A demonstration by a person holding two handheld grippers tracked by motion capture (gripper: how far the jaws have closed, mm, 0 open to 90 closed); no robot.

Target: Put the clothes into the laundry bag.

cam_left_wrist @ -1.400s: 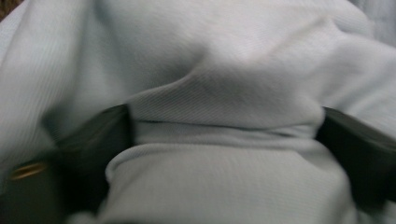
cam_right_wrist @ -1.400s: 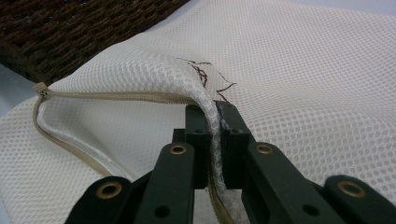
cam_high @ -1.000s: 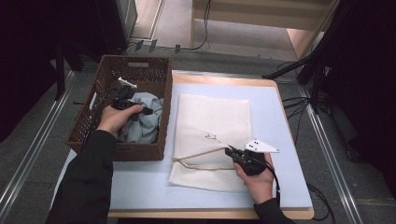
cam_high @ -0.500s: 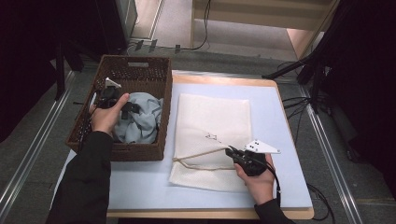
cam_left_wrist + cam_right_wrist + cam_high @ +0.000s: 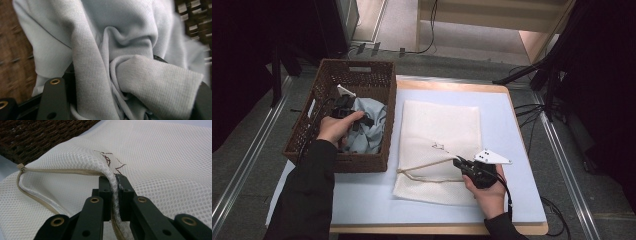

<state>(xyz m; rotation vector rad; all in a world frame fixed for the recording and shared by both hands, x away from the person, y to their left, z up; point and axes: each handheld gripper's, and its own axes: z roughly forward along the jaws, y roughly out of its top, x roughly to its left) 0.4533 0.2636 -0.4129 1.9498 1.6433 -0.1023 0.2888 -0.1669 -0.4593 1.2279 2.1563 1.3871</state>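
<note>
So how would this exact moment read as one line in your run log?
left gripper: jaws just closing, light-blue garment between them, in wicker basket | right gripper: jaws shut on mesh laundry bag, lifting its zipper edge

The pale blue garment (image 5: pixel 140 75) is soft, finely ribbed knit cloth, matt. The white laundry bag (image 5: pixel 175 170) is open mesh fabric with a beige zip. The dark brown basket (image 5: pixel 362 75) is rough woven wicker. The gripper jaws look matt black plastic with brass-coloured rivets.

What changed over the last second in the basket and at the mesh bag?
The left gripper shifted slightly in the wicker basket; its fingers have just been closing, with the light-blue garment between them. The right gripper stayed shut on the mesh bag edge, the opening held up.
</note>
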